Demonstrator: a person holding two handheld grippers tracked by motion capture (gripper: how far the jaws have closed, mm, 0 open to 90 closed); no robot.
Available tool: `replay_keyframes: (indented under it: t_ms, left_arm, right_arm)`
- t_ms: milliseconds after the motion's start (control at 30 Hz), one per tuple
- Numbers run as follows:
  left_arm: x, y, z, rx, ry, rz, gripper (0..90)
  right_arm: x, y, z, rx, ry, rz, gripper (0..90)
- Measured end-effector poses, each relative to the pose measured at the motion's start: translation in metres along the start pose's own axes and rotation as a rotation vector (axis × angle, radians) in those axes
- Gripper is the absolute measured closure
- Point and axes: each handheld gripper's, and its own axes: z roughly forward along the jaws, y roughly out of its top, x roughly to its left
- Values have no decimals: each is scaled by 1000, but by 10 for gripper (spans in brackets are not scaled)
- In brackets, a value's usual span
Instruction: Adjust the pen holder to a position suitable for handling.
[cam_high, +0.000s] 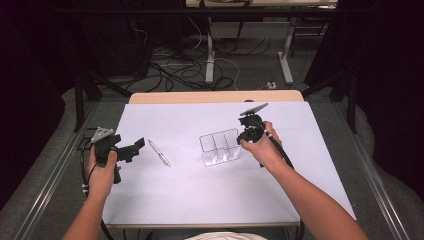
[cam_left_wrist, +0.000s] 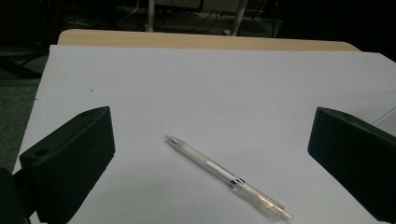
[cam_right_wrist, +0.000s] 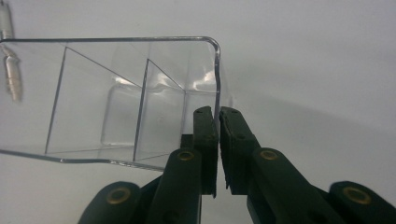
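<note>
Dark room with cables on the floor behind; in front, a white sheet-covered table (cam_high: 200, 190) with a wooden far edge. Near the middle, a clear plastic organizer box with three compartments (cam_high: 220, 147), upright. Right gripper (cam_right_wrist: 218, 122) clamped tight on the box's right end wall, jaws almost together. Left of the box, well apart, a translucent white pen (cam_left_wrist: 226, 177) lying flat. Left gripper (cam_high: 138, 147) held just beside the pen, jaws spread wide, holding nothing.

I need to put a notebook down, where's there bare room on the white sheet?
Bare: the near strip below the pen and clear organizer, and the far strip toward the wooden table edge. Crowded: the middle band, with both tongs.
</note>
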Motion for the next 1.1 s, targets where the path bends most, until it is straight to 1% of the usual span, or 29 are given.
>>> replay_keyframes:
  t_ms: [33,67,100,133,167,200,233,300,333,533,567,600,633,667,700,767,800,833,867,900,967,1033,1067,1100]
  left_arm:
    - [0,0,0,1,0,1,5]
    - [0,0,0,2,1,1,5]
    - [0,0,0,2,0,1,5]
    - [0,0,0,2,1,1,6]
    - [0,0,0,4,0,1,6]
    - [0,0,0,4,0,2,5]
    - [0,0,0,6,-1,1,5]
    - [-1,0,0,7,-1,3,5]
    - [-1,1,0,6,-1,3,5]
    - [0,1,0,7,0,2,5]
    - [0,0,0,7,1,2,6]
    - [0,0,1,7,1,2,5]
    - [0,0,1,7,1,2,5]
    - [0,0,1,7,1,3,6]
    - [0,1,0,7,1,3,5]
    - [0,1,0,6,1,3,5]
    - [0,1,0,4,1,3,5]
    - [0,1,0,5,2,2,5]
    - [0,1,0,4,2,2,5]
    - [-1,1,0,1,3,1,5]
    - [0,1,0,2,3,0,6]
    - [0,1,0,5,3,2,5]
    - [-1,1,0,6,3,2,6]
    - [-1,1,0,6,3,1,6]
  right_arm:
    - [-1,-1,-1,16,6,6,839]
    - [-2,-2,-3,21,24,29,834]
    - [-2,-2,-3,21,24,29,834]
    - [-3,-4,-4,16,36,22,827]
    - [-3,-5,-4,0,46,30,817]
    - [-2,-5,-6,16,43,30,807]
    - [-2,-6,-6,14,36,27,805]
    - [0,-7,-7,22,36,45,806]
    - [0,-7,-7,22,36,45,806]
    - [1,-9,-7,35,56,53,795]
    - [2,-10,-7,38,54,44,788]
    - [2,-10,-8,47,56,49,770]
    - [3,-11,-8,43,62,65,745]
    - [2,-11,-8,37,74,57,726]
    - [2,-11,-8,33,74,49,718]
    - [2,-10,-9,41,82,42,700]
    - [1,-10,-8,36,88,28,677]
    - [1,-10,-8,36,88,28,677]
    - [1,-12,-8,7,96,4,667]
    - [1,-12,-8,7,96,4,667]
    - [0,-14,-8,-27,104,-33,632]
    - [1,-16,-10,-71,125,-66,600]
    - [1,-17,-11,-77,126,-86,587]
    - [0,-18,-12,-95,128,-106,563]
